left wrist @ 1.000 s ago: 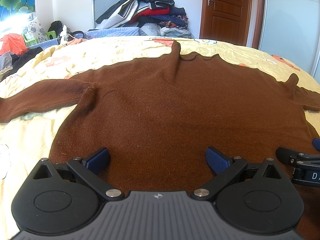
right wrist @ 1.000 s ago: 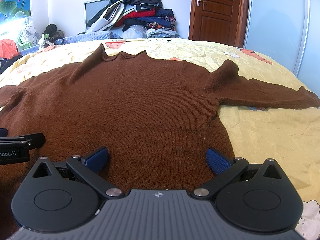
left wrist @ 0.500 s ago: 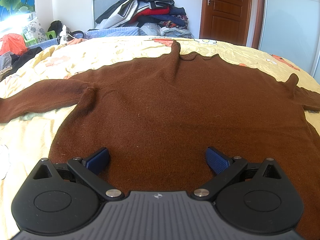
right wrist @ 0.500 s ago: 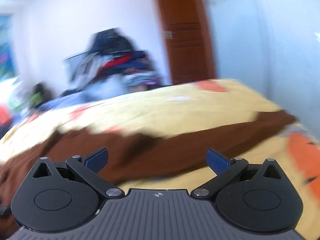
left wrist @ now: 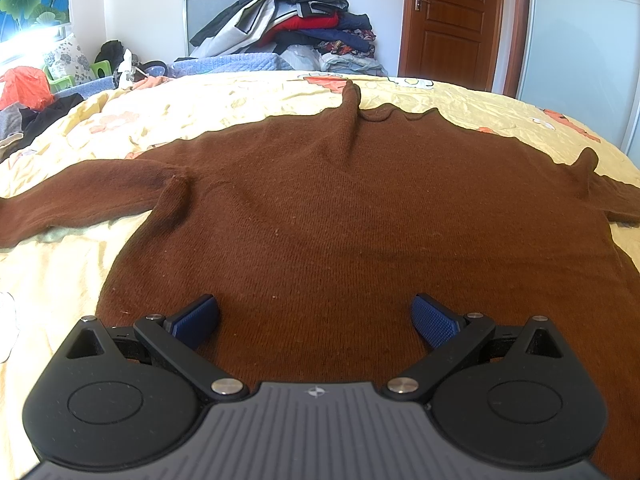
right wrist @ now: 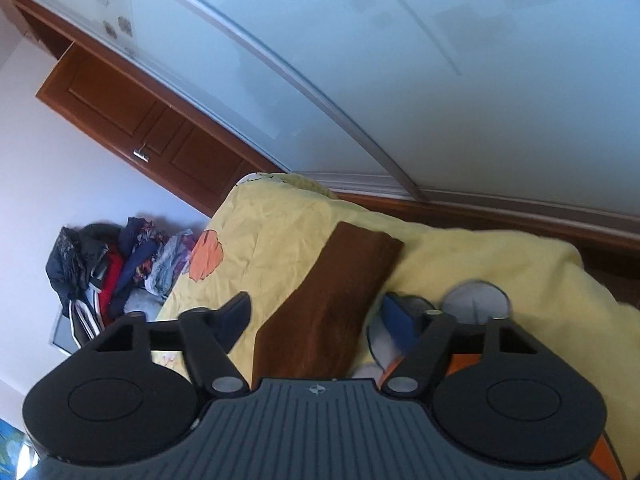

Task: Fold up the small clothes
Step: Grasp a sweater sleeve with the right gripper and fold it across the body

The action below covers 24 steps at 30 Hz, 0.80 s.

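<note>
- Currently left gripper (left wrist: 316,320) is hovering level over the sweater (left wrist: 340,216) hem, jaws apart.
- Right gripper (right wrist: 316,320) is rolling sideways, jaws apart, straddling the sleeve (right wrist: 332,304).
- Clothes pile (left wrist: 296,28) is sitting beyond the bed (left wrist: 200,108).

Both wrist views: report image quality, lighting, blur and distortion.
Left wrist view: sharp, daylit brown sweater, blown-out glare at the window, fisheye-bowed bed. Right wrist view: rolled sideways, soft, slight blur around the right gripper; the sleeve reads clearly.

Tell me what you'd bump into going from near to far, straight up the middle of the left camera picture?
The left claw, open → brown sweater → its collar → yellow bedspread → clothes pile by the wall.
</note>
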{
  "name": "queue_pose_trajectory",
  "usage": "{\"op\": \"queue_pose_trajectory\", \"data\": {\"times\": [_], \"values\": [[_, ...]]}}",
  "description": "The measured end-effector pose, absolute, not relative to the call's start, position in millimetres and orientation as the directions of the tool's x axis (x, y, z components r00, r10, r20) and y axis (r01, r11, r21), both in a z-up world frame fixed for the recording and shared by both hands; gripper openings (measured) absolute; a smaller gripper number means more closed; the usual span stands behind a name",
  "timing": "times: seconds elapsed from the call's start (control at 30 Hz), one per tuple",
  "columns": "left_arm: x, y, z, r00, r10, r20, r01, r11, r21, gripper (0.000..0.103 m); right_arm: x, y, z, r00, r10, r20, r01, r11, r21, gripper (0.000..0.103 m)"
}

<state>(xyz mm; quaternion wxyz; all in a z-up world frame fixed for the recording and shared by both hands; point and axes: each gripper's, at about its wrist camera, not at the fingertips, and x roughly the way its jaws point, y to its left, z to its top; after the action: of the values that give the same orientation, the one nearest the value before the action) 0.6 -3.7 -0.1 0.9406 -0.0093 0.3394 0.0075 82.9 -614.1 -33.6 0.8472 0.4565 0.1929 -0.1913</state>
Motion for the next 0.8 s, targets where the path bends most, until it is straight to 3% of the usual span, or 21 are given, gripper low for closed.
{"op": "queue_pose_trajectory", "data": {"times": [0.03,0.07,0.17,0.33,0.5,0.67,0.7,0.73,0.77,0.8], "values": [[0.6,-3.7,0.0,0.770,0.008,-0.639,-0.020,1.000,-0.013,0.103,87.4,-615.0,-35.9,0.842,-0.151,-0.517,0.513,0.518,0.684,0.040],[0.6,-3.7,0.0,0.770,0.008,-0.638,-0.020,1.000,-0.013,0.103,91.4,-620.6,-37.3,0.827,-0.146,-0.543,0.532,0.516,0.671,0.011],[0.7,-3.8,0.1,0.770,0.008,-0.639,-0.020,1.000,-0.013,0.103,88.4,-623.3,-31.6,0.834,-0.156,-0.529,0.525,0.517,0.676,0.011],[1.9,-4.3,-0.7,0.770,0.004,-0.638,-0.019,1.000,-0.017,0.103,83.4,-576.6,-1.0,0.899,-0.103,-0.426,0.398,0.600,0.694,0.012],[3.0,-4.1,-1.1,0.770,-0.001,-0.638,-0.018,1.000,-0.024,0.103,89.9,-446.0,47.7,0.941,0.184,-0.283,0.068,0.718,0.693,0.012],[3.8,-2.9,-1.0,0.770,0.000,-0.638,-0.017,1.000,-0.020,0.103,111.4,-278.4,60.4,0.817,0.542,-0.196,-0.251,0.640,0.726,0.012],[3.8,-2.5,-1.0,0.770,0.000,-0.639,-0.016,1.000,-0.019,0.103,115.7,-249.2,58.8,0.786,0.576,-0.223,-0.276,0.651,0.707,0.017],[4.0,-2.3,-0.9,0.769,-0.001,-0.639,-0.014,1.000,-0.018,0.103,122.3,-221.6,53.3,0.747,0.603,-0.280,-0.296,0.678,0.673,0.030],[3.7,-1.9,-0.6,0.769,-0.003,-0.639,-0.010,1.000,-0.017,0.103,126.5,-195.2,43.7,0.711,0.598,-0.370,-0.287,0.727,0.624,0.066],[2.9,-1.0,-0.2,0.768,-0.008,-0.640,-0.003,1.000,-0.017,0.103,122.7,-180.3,37.9,0.709,0.563,-0.424,-0.262,0.769,0.582,0.074]]}}
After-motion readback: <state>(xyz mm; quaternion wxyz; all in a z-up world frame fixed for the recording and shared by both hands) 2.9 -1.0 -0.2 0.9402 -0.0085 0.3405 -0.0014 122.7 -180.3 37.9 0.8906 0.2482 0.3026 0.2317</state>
